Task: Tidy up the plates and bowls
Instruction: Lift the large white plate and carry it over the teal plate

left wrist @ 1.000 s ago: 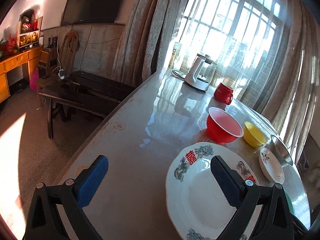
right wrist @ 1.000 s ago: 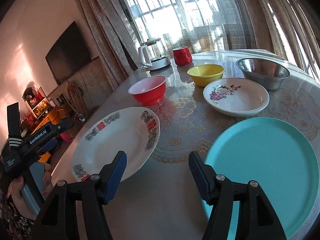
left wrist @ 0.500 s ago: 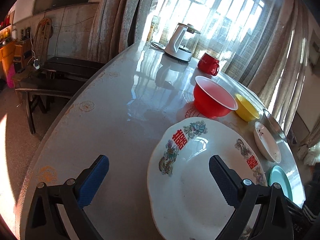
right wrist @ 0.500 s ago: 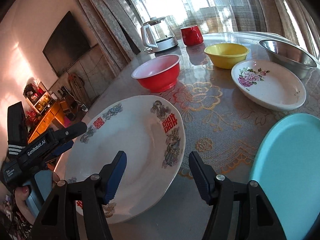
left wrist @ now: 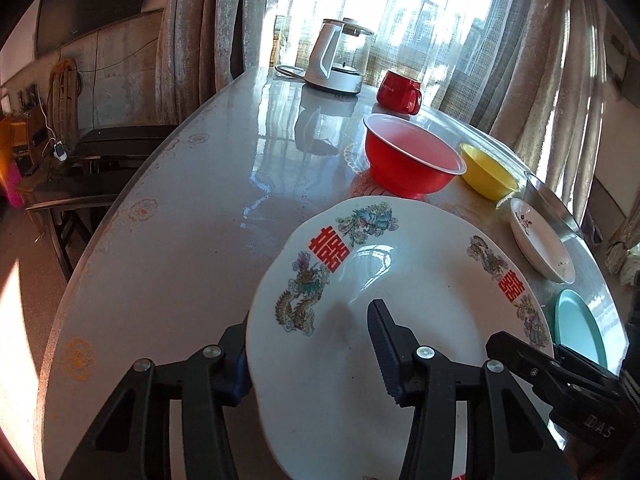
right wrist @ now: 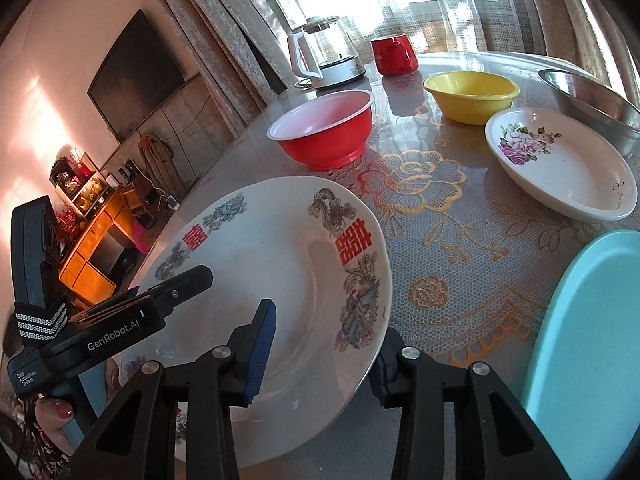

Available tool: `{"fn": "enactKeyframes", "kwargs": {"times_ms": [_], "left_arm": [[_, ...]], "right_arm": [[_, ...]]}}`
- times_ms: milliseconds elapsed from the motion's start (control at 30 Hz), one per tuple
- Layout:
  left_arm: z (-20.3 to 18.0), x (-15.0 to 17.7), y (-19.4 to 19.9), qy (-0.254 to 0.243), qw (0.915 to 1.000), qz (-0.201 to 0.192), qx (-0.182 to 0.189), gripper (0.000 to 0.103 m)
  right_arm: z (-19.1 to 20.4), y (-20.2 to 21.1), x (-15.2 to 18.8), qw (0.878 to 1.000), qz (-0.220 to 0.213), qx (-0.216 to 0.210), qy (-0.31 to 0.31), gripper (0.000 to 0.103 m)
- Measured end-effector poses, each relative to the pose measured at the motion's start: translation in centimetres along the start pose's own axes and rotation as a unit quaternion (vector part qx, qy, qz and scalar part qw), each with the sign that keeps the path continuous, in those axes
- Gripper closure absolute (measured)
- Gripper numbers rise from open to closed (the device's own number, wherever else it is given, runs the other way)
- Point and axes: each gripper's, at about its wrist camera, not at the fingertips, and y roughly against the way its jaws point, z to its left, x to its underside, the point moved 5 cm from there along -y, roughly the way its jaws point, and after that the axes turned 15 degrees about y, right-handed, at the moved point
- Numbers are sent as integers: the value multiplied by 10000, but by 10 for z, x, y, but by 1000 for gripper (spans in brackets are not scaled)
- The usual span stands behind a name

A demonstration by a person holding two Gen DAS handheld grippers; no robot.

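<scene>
A large white plate with red characters and dragon patterns (left wrist: 400, 300) (right wrist: 272, 264) lies at the table's near edge. My left gripper (left wrist: 308, 344) straddles its left rim, one finger under the rim and one on the plate, closed on it. My right gripper (right wrist: 324, 344) does the same on the right rim. Behind stand a red bowl (left wrist: 412, 160) (right wrist: 324, 128), a yellow bowl (left wrist: 486, 176) (right wrist: 470, 94), a rose-patterned dish (left wrist: 540, 240) (right wrist: 560, 162), a steel bowl (right wrist: 592, 102) and a teal plate (left wrist: 580, 328) (right wrist: 588, 344).
A glass kettle (left wrist: 340, 60) (right wrist: 324, 56) and a red mug (left wrist: 400, 88) (right wrist: 394, 54) stand at the table's far end by the curtained window. A dark bench (left wrist: 96, 160) stands left of the table. The left gripper's body (right wrist: 80, 320) shows in the right wrist view.
Both grippers have moved in over the large plate and narrowed from wide open, each with its fingers now on either side of a rim. The plate looks slightly tilted.
</scene>
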Motion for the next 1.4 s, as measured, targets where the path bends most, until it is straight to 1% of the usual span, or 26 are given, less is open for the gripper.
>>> {"fn": "enactKeyframes", "kwargs": {"times_ms": [67,200,267,367,433,533,800,933,1067,1233,1400], "left_arm": [[1,-1,1,52,10000,1,70,52],[2,-1,6,221,9992,-40,340,52],[0,-1,10,190,9990,-101,401,52],[-3,-2,16,141,9986,-249,448,52],[-5,-2,20,101,9979,-350,529,50],[-9,0,22,48,9974,-340,635,44],[-22,6,29,-160,9949,-388,921,40],[-30,15,29,-249,9949,-264,942,40],[-39,30,31,-268,9945,-118,1002,40],[-60,44,42,-473,9924,-288,1095,40],[-78,56,38,-536,9919,-141,1140,40]], "right_arm": [[-1,0,0,10000,-18,-51,-23,62],[-9,1,2,9996,-75,-144,-244,72],[-10,3,2,9995,-109,-133,-255,72],[-3,12,0,9995,-292,-75,-93,72],[3,16,1,9994,-301,50,132,72],[8,19,1,9991,-306,146,269,72],[16,41,4,9942,-572,530,740,72],[10,52,8,9951,-614,518,580,72],[5,65,11,9949,-623,592,528,72],[-4,88,18,9938,-693,714,490,72],[-16,108,26,9930,-799,799,356,72]]}}
